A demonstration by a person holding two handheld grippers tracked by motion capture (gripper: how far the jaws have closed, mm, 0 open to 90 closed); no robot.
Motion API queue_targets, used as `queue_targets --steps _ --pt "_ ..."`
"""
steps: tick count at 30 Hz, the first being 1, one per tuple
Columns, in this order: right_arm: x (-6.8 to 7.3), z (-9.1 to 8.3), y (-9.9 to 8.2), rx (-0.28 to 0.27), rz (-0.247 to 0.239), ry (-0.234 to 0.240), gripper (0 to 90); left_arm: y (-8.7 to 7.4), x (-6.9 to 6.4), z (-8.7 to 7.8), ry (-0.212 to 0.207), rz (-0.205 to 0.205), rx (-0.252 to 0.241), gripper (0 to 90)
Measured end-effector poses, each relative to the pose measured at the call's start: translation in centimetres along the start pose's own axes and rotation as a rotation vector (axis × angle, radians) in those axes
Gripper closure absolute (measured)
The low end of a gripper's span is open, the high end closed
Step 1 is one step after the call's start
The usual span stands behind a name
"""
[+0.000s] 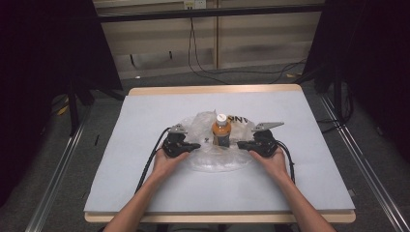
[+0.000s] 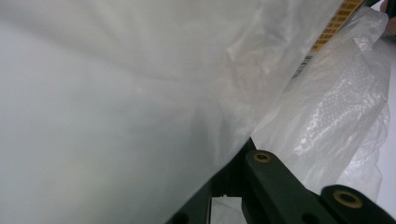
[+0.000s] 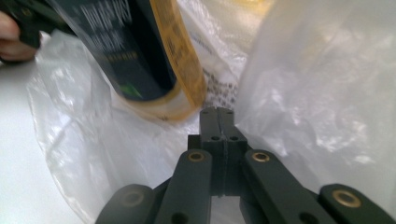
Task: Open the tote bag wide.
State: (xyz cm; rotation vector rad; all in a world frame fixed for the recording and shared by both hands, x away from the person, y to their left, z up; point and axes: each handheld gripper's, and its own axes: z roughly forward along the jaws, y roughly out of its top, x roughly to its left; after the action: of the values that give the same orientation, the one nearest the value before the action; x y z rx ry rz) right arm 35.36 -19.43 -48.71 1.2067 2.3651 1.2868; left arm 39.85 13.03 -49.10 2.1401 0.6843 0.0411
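A bottle [image 1: 221, 131] of orange liquid with a white cap and a dark label stands upright at the middle of the table, inside a crumpled clear plastic bag [image 1: 217, 162]. My left gripper [image 1: 195, 145] pinches the bag's left side and my right gripper [image 1: 240, 144] its right side, both close to the bottle's base. In the right gripper view the jaws of my right gripper [image 3: 217, 114] are pressed together on the film, with the bottle [image 3: 140, 56] just beyond. In the left gripper view the bag [image 2: 140, 93] drapes over my left jaws and hides their tips.
A pale blue-grey sheet [image 1: 145, 193] covers the wooden table, with bare room all round the bag. Cables trail from both grippers toward the table's near edge. Dark stands and floor cables lie beyond the far edge.
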Motion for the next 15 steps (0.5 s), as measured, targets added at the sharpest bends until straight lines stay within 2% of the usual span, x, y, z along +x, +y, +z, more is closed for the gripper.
queue_targets --steps 3,4,8,10,15 --pt "-0.2 0.2 -0.2 0.036 0.002 -0.005 90.0 -0.1 -0.1 0.1 0.003 0.003 0.001 90.0" --pt "-0.3 0.1 -0.4 0.044 0.003 -0.006 90.0 -0.1 -0.1 -0.1 0.010 0.010 0.019 90.0" --pt "-0.4 -0.1 -0.5 0.048 0.003 -0.007 90.0 -0.4 0.0 -0.9 0.027 0.009 0.032 90.0" --pt "-0.4 -0.1 -0.6 0.046 -0.004 -0.019 90.0 -0.7 0.2 -1.0 0.026 -0.004 0.015 90.0" --pt "-0.2 -0.6 -0.7 0.068 -0.014 -0.037 90.0 -0.8 -0.2 -1.6 0.037 0.028 0.051 90.0"
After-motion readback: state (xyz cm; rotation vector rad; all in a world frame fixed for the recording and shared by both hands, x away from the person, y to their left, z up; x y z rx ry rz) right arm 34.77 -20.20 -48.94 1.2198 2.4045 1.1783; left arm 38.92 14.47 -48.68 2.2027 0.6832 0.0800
